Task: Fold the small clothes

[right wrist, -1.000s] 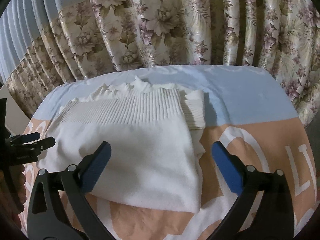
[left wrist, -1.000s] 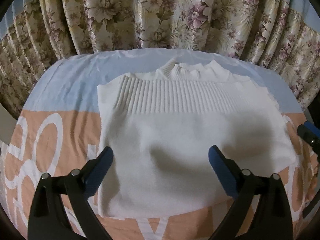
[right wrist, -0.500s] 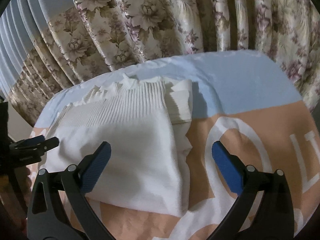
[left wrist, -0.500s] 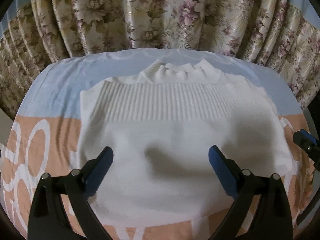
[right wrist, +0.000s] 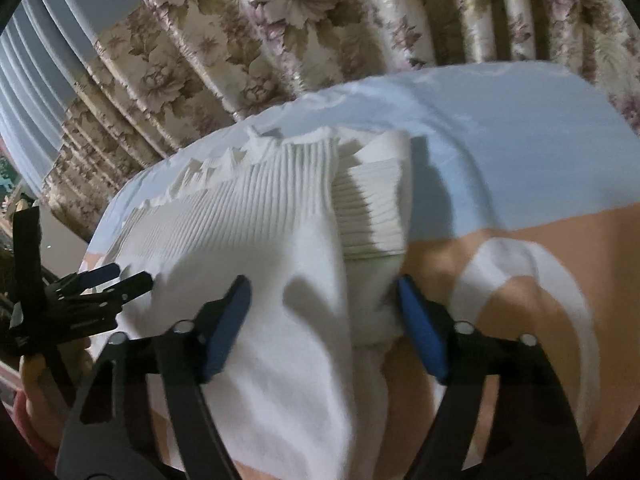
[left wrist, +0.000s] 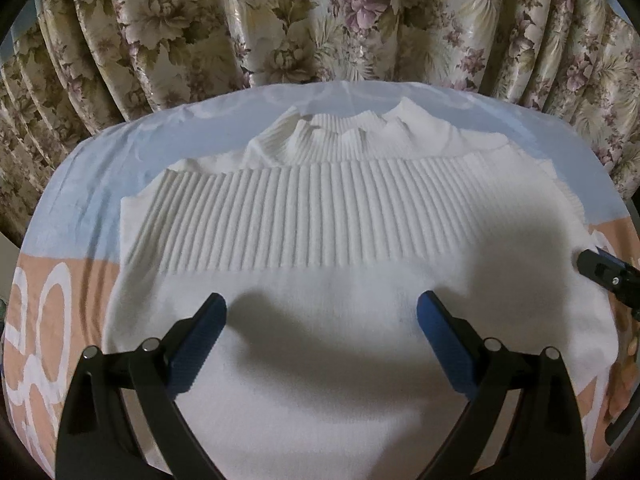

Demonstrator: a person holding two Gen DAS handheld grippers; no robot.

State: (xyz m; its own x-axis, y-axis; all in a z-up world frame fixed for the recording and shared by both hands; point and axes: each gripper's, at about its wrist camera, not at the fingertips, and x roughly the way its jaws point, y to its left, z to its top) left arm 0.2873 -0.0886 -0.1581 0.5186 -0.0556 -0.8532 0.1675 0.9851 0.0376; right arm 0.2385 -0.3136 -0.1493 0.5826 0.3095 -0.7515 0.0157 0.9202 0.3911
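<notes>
We see a white sweater (left wrist: pixel 320 280) lying folded on the bedsheet (left wrist: pixel 72 208), its ribbed band toward the flowered curtain (left wrist: pixel 280 20). Our left gripper (left wrist: pixel 322 312) hovers over the middle of it, jaws spread wide, holding nothing. Our right gripper (right wrist: pixel 322 300) is also open — its jaws straddle the sweater's right edge, gripping nothing.

White sweater (left wrist: pixel 320 264) lies folded on the bedsheet (left wrist: pixel 92 184).
</notes>
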